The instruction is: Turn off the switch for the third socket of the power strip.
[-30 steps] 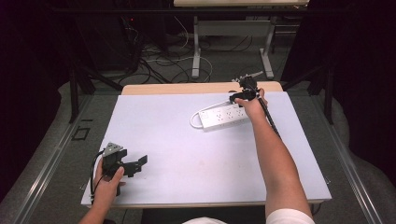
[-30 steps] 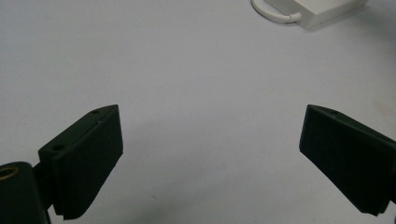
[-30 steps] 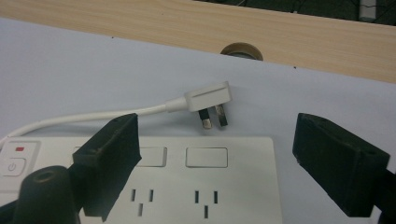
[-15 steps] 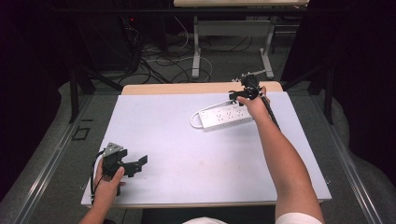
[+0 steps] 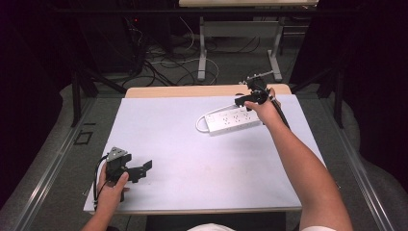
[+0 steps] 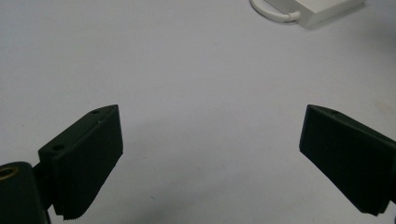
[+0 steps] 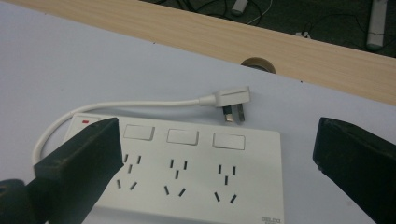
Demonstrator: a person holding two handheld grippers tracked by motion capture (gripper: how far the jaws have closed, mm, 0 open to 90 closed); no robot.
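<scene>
Above the white power strip (image 5: 233, 120) at the table's (image 5: 192, 168) far right, the right gripper (image 5: 250, 97) hovered with jaws just spread and empty, the strip seemingly released, while the left gripper (image 5: 139, 169), well nearer, rested spread.

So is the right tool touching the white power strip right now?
Apart. In the right gripper view the right tool stands wide open above the power strip, with bare strip visible between the jaws and neither pad pressing on it.
</scene>
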